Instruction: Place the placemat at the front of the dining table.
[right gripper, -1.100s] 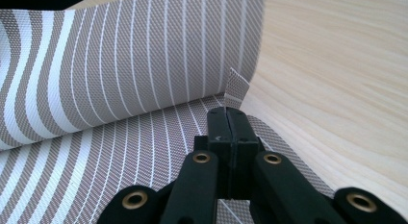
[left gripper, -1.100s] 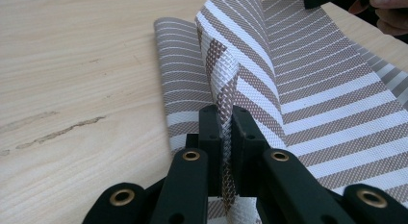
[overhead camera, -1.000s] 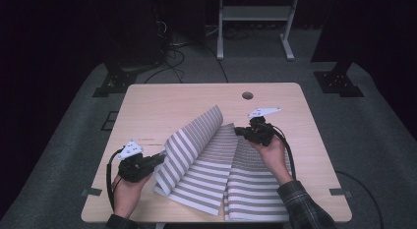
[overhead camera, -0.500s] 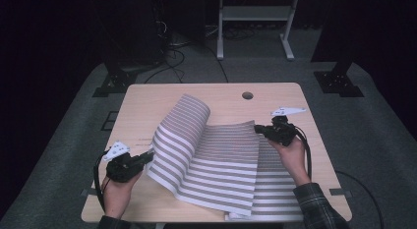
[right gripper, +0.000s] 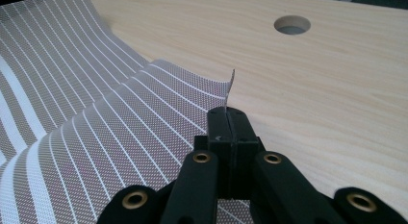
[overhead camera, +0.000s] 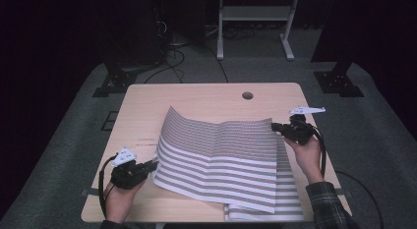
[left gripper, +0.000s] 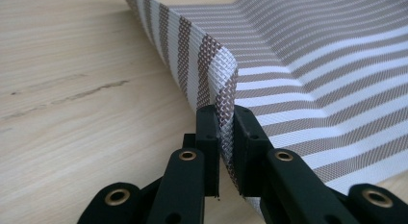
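So, quick rundown of the table:
Cloth: striped mesh cloth (overhead camera: 221, 155), brown and white, spread across the middle and right of the wooden table (overhead camera: 196, 99); the top layer is pulled out fairly flat with soft creases, and a second layer peeks out under it at the near right edge.
Left gripper: left gripper (left gripper: 224, 137) sits near the table's front-left, jaws pinched tight on the cloth's near-left corner, which curls up out of them.
Right gripper: right gripper (right gripper: 226, 125) is over by the right edge, jaws fully closed on the far-right corner of the cloth; a thin sliver of fabric pokes up above the tips.
Hands: left hand (overhead camera: 118, 197) and right hand (overhead camera: 307, 157) each wrap a gripper from behind.
Table hole: round cable hole (overhead camera: 247, 96) at the far side, well clear of the cloth.
Background: dark floor with cables (overhead camera: 177, 47) and a metal stand (overhead camera: 253, 22) beyond the table.
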A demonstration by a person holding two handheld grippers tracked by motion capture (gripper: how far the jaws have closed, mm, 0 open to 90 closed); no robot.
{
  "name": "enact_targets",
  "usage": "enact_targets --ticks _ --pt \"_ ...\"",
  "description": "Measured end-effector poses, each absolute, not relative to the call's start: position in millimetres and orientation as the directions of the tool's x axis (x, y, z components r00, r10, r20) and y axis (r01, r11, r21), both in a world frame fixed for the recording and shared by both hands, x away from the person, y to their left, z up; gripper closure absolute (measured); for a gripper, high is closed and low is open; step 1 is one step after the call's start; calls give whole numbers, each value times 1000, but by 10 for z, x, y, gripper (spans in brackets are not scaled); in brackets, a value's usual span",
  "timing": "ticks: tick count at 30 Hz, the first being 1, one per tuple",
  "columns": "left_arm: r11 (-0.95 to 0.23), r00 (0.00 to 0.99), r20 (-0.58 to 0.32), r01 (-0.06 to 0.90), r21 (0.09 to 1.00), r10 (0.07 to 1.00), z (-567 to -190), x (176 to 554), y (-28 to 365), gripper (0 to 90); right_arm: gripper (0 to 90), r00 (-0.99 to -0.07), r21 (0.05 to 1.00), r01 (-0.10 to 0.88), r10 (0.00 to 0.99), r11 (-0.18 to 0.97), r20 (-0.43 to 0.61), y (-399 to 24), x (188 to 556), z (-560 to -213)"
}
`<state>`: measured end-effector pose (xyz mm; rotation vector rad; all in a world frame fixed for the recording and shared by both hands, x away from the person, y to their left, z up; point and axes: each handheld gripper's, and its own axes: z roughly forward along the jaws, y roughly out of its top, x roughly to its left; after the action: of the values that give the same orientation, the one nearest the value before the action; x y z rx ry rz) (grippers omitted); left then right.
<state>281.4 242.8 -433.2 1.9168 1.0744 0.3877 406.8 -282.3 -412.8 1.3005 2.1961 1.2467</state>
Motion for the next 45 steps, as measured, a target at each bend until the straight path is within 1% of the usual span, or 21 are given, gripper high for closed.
enact_targets --ticks 3,4,5,6,8,10,11,12,14,16,18,23,26,28,31,34,37,38,45 --pt "-255 585 -130 529 809 801 -4351 2808 2394 779 891 -537 793 569 829 220 156 -2813 4102 -4175" --pt "-255 584 -126 526 812 802 -4357 2804 2393 744 860 -535 792 570 830 219 156 -2809 4113 -4187" --pt "-258 580 -115 521 814 807 -4359 2800 2402 699 791 -531 794 569 833 216 154 -2805 4123 -4196" --pt "-254 575 -112 518 817 811 -4357 2796 2417 660 781 -527 793 571 835 213 155 -2801 4133 -4203" --pt "-242 567 -114 513 823 816 -4341 2792 2459 586 704 -524 794 571 837 208 158 -2793 4138 -4210" --pt "-238 562 -108 508 828 820 -4331 2781 2497 535 661 -530 793 572 833 210 162 -2779 4134 -4214" --pt "-229 560 -114 505 832 821 -4333 2776 2506 526 627 -532 792 570 833 217 154 -2768 4128 -4215" --pt "-229 558 -109 502 834 823 -4335 2769 2511 523 611 -530 792 569 835 222 147 -2756 4121 -4214" --pt "-237 564 -104 498 834 819 -4334 2760 2512 525 573 -535 792 567 832 226 146 -2739 4106 -4207" --pt "-247 573 -96 491 836 814 -4327 2751 2511 544 558 -537 801 559 830 215 152 -2727 4077 -4194" --pt "-251 579 -94 487 837 810 -4322 2751 2511 601 536 -541 804 554 828 217 150 -2709 4039 -4187" --pt "-294 601 -78 496 817 795 -4330 2785 2524 757 496 -563 800 539 819 263 110 -2642 3875 -4196" --pt "-307 606 -75 502 808 792 -4356 2810 2534 785 459 -574 797 536 812 279 102 -2620 3754 -4198" --pt "-319 612 -71 504 803 788 -4380 2830 2549 784 447 -582 798 534 806 278 109 -2617 3671 -4198" --pt "-333 610 -66 516 789 789 -4419 2854 2558 749 413 -583 797 537 804 276 114 -2624 3540 -4201" --pt "-347 612 -67 531 773 788 -4464 2878 2569 745 392 -585 799 538 801 268 125 -2644 3420 -4216" --pt "-354 613 -68 539 764 787 -4487 2885 2572 733 381 -591 801 534 797 272 123 -2665 3282 -4239" --pt "-385 623 -52 545 745 781 -4522 2896 2583 727 375 -593 802 531 796 273 121 -2673 3225 -4248" --pt "-418 634 -53 568 708 771 -4590 2915 2566 727 353 -605 805 520 789 287 110 -2698 2932 -4317"
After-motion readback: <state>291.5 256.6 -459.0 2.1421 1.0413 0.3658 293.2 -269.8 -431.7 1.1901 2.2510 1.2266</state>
